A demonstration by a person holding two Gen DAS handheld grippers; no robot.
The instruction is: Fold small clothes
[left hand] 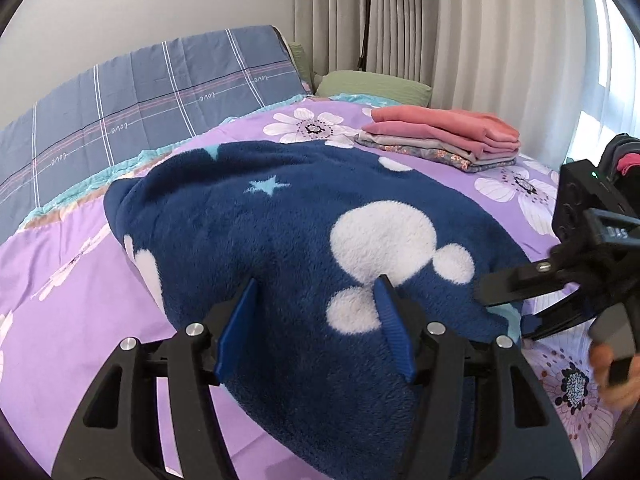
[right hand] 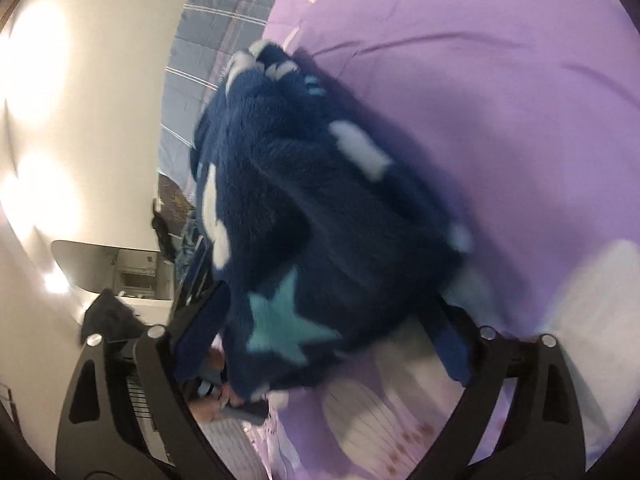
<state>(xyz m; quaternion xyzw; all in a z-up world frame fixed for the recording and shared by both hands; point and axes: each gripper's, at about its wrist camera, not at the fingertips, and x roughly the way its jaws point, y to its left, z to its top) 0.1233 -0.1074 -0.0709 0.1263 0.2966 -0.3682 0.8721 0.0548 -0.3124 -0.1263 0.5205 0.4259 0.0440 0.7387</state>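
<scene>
A dark blue fleece garment [left hand: 280,240] with white blobs and light blue stars lies folded on the purple floral bedspread [left hand: 72,280]. My left gripper [left hand: 316,286] stands over its near edge, blue pads apart, with fleece filling the gap between them but not squeezed. My right gripper [left hand: 505,312] comes in from the right and straddles the garment's right corner. In the blurred right wrist view the right gripper [right hand: 332,300] is wide open, with the starred end of the fleece garment [right hand: 304,208] between its fingers [right hand: 200,336].
A stack of folded pink, grey and floral clothes [left hand: 440,140] sits at the back right of the bed. A blue plaid quilt [left hand: 140,100] and a green pillow [left hand: 372,84] lie along the head end. Curtains [left hand: 480,40] and a black lamp pole [left hand: 366,20] stand behind. A hand [left hand: 612,368] holds the right gripper.
</scene>
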